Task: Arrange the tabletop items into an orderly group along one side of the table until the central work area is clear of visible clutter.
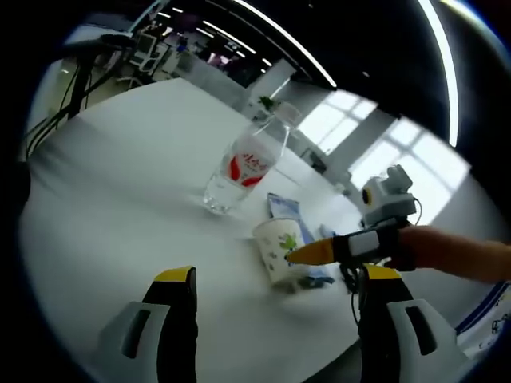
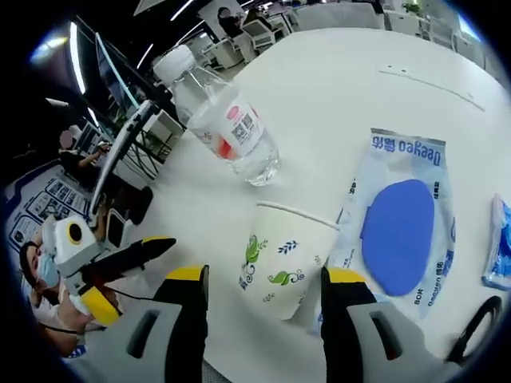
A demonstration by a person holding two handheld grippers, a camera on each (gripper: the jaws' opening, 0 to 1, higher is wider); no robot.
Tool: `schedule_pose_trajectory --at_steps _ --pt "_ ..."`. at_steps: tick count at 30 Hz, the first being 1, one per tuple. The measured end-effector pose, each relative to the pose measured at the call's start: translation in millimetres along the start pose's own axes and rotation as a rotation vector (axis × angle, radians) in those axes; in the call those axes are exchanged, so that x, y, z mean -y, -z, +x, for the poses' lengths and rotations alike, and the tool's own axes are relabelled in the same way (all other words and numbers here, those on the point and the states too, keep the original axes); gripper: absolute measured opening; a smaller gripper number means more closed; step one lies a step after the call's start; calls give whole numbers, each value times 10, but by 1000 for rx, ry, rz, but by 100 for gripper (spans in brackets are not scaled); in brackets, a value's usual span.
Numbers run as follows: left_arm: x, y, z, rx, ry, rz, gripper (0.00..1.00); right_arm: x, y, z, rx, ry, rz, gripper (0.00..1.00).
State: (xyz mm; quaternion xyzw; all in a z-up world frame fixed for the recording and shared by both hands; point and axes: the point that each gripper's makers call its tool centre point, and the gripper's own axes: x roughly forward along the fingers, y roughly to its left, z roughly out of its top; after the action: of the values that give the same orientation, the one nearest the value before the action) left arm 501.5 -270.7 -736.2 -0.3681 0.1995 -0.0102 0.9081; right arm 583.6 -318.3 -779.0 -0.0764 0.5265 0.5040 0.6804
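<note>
Now right gripper (image 2: 263, 299) fingers spread around cup (image 2: 281, 259), not gripping, left gripper (image 1: 275, 303) fingers wide, empty, bottle (image 2: 223, 120) upright on bench (image 2: 359, 80).

wipes pack (image 2: 403, 227): lower left behind right jaw | small packet (image 2: 497, 243): cut by edge | bottle (image 1: 242, 169) label: unreadable

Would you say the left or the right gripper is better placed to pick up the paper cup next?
Right. The right gripper is open with the paper cup between its jaws, while the left gripper sits farther back on the table.
</note>
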Motion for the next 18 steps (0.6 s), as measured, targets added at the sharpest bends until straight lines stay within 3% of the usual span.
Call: schedule_pose_trajectory --at_steps 11,18 --pt "-65 -6 -34 17 -17 -29 78 7 19 55 -24 5 -10 50" --pt "-36 5 -8 15 -9 -40 77 63 38 96 -29 8 26 40"
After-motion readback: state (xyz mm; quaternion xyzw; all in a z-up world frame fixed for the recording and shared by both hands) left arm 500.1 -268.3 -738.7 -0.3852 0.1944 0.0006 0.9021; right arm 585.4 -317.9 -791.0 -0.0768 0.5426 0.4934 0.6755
